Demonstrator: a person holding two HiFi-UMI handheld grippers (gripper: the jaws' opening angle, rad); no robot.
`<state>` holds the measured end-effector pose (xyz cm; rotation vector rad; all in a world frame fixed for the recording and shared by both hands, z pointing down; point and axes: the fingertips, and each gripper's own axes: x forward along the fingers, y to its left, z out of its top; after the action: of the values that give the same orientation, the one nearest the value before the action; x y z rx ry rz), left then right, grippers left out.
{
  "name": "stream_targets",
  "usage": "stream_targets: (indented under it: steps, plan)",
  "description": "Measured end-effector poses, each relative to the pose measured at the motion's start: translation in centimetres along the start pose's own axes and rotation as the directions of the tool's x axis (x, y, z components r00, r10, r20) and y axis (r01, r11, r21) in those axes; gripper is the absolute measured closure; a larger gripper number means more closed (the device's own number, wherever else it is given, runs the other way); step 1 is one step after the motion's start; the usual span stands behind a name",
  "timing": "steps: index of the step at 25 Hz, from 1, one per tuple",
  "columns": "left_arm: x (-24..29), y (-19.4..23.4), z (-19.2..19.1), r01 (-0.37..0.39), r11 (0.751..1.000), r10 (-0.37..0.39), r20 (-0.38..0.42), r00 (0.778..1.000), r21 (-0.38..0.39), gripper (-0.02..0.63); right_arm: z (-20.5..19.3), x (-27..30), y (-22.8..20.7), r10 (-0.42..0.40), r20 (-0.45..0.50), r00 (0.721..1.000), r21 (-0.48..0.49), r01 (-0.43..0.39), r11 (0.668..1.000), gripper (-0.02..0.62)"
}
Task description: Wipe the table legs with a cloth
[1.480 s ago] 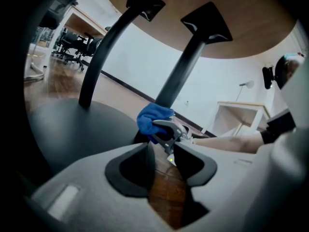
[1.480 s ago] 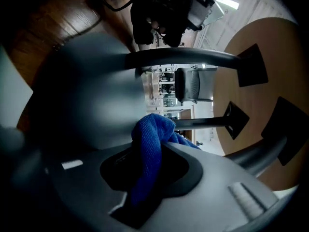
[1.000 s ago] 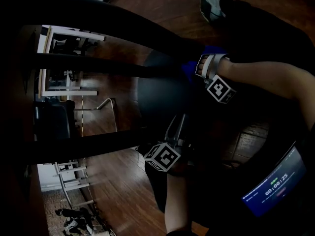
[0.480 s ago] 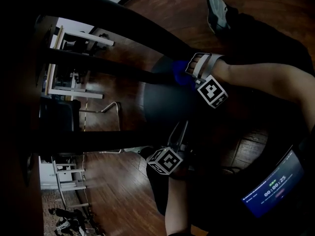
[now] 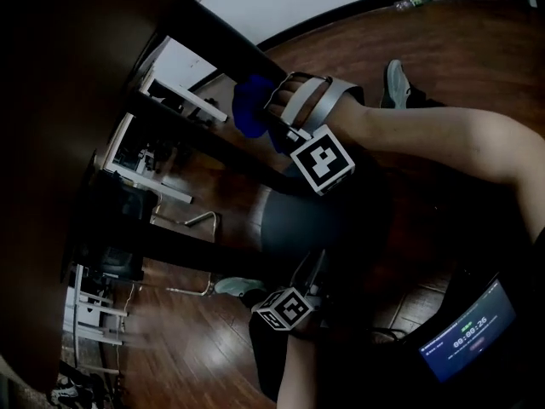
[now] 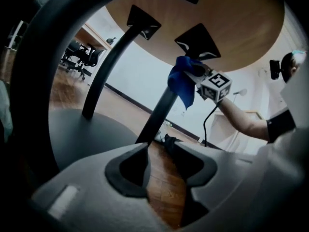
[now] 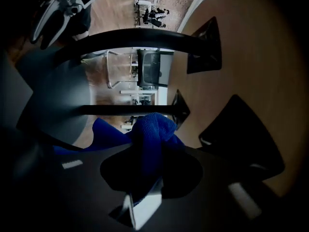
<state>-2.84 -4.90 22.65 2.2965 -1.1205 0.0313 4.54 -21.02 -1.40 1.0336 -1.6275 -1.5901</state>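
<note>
I am under a round wooden table (image 6: 207, 18) with black legs on a dark round base (image 5: 298, 220). My right gripper (image 5: 272, 107) is shut on a blue cloth (image 5: 247, 105) and holds it against one slanting leg (image 5: 213, 41), high up near the tabletop. The left gripper view shows the same cloth (image 6: 182, 81) on that leg (image 6: 159, 117). In the right gripper view the cloth (image 7: 152, 129) bunches out between the jaws of the right gripper (image 7: 154, 178). My left gripper (image 5: 308, 267) is lower, above the base, open, with only wooden floor showing between its jaws in the left gripper view (image 6: 159, 151).
Two more black legs (image 5: 196, 147) (image 5: 187, 254) run to the left. A lit screen with a timer (image 5: 468, 331) is at the lower right and a shoe (image 5: 396, 83) lies on the wooden floor. Office chairs and desks (image 5: 111, 228) stand beyond.
My right gripper has slid the blue cloth up the leg from near the base to just under the tabletop. The head view has tilted upward. The left gripper has shifted only slightly.
</note>
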Motion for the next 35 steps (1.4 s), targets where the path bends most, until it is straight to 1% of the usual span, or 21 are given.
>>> stream_targets:
  steps: [2,4,7,10,12,14,15,17,18,19,21,22,24,26,29,32,35]
  plan:
    - [-0.6,-0.6,1.3,0.016,1.000,-0.016,0.024,1.000,0.019,0.436,0.4,0.2,-4.5,-0.040,-0.011,0.999,-0.011,0.040,0.999,0.503]
    - [-0.1,-1.7,2.5,0.040,0.998,-0.042,0.044,0.998,0.042,0.436,0.1,0.6,-8.6,-0.089,-0.028,0.996,-0.037,0.088,0.995,0.503]
    - [0.5,-2.4,3.1,0.063,0.996,-0.066,0.052,0.996,0.069,0.436,0.0,1.4,-12.9,-0.166,-0.056,0.985,-0.065,0.162,0.985,0.503]
    - [0.4,-3.0,3.1,0.078,0.994,-0.082,0.059,0.995,0.074,0.436,0.7,1.9,-16.3,-0.257,-0.073,0.964,-0.069,0.252,0.965,0.503]
    - [0.1,-3.3,2.6,0.076,0.995,-0.080,0.058,0.995,0.069,0.436,0.8,1.8,-17.6,-0.305,-0.105,0.947,-0.102,0.294,0.950,0.503]
    - [0.1,-3.3,2.0,0.069,0.996,-0.073,0.053,0.996,0.064,0.436,0.2,1.6,-16.9,-0.328,-0.132,0.935,-0.178,0.303,0.936,0.503]
    - [0.3,-3.2,1.9,0.067,0.996,-0.070,0.052,0.996,0.063,0.436,0.2,1.5,-16.1,-0.334,-0.118,0.935,-0.193,0.309,0.931,0.503]
    - [0.4,-2.9,2.0,0.059,0.996,-0.062,0.050,0.997,0.063,0.436,0.5,1.1,-13.8,-0.335,-0.071,0.939,-0.218,0.313,0.924,0.503]
    - [0.2,-2.6,1.8,0.050,0.997,-0.052,0.044,0.998,0.061,0.436,0.4,0.9,-11.8,-0.318,-0.064,0.946,-0.256,0.293,0.921,0.503]
    - [0.1,-2.3,1.4,0.042,0.998,-0.044,0.036,0.998,0.057,0.436,0.1,0.8,-9.2,-0.285,-0.068,0.956,-0.304,0.252,0.919,0.503]
    - [0.4,-1.7,0.3,0.039,0.998,-0.039,0.020,0.999,0.045,0.436,-0.7,0.6,-2.9,-0.182,-0.081,0.980,-0.386,0.138,0.912,0.503]
    - [0.5,-1.3,-0.3,0.037,0.999,-0.038,0.010,0.999,0.036,0.436,-1.1,0.5,0.4,-0.127,-0.079,0.989,-0.412,0.084,0.907,0.503]
    - [0.8,-0.6,-1.3,0.028,0.999,-0.028,-0.011,1.000,0.016,0.436,-1.4,0.4,6.6,-0.040,-0.060,0.997,-0.440,0.010,0.898,0.503]
    - [1.0,0.2,-1.9,0.017,1.000,-0.017,-0.029,0.999,-0.004,0.436,-1.4,0.4,11.5,0.019,-0.051,0.998,-0.447,-0.040,0.894,0.503]
    - [1.6,0.8,-2.1,-0.002,1.000,0.000,-0.054,0.999,-0.026,0.436,-1.8,0.5,17.7,0.099,-0.078,0.992,-0.446,-0.124,0.886,0.503]
    - [2.7,1.2,-2.2,-0.003,0.999,0.001,-0.068,0.998,-0.033,0.436,-2.4,0.3,23.2,0.154,-0.102,0.983,-0.449,-0.183,0.874,0.505]
    - [3.7,1.4,-2.4,-0.006,0.999,0.003,-0.090,0.996,-0.038,0.436,-2.9,-0.4,27.8,0.190,-0.109,0.976,-0.454,-0.219,0.864,0.505]
